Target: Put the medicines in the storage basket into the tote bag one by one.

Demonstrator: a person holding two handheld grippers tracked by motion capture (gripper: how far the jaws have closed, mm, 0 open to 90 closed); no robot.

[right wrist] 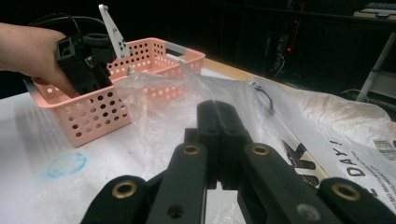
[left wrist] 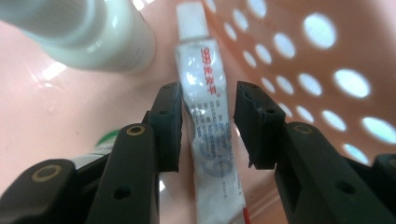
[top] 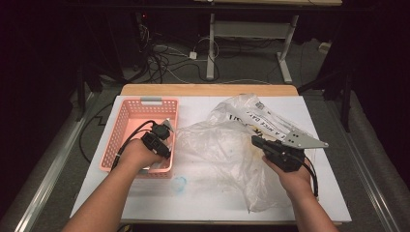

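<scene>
The left gripper (left wrist: pixel 205 119) stood open astride a white tube (left wrist: pixel 208 130) in the pink basket (top: pixel 126 126), seen clearly from its own camera; the right gripper (right wrist: pixel 217 140) pinched the plastic bag (top: pixel 227 145).

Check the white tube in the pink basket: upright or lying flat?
Lying flat. The tube rests lengthwise on the floor of the basket, cap pointing away, between the open jaws of the left gripper, beside a white bottle.

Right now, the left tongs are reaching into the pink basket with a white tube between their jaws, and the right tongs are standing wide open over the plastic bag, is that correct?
Not quite: the right tongs are shut, jaws pressed together at the plastic bag, as the right gripper view shows. The rest holds: the left tongs are in the pink basket with the white tube between their jaws.
</scene>
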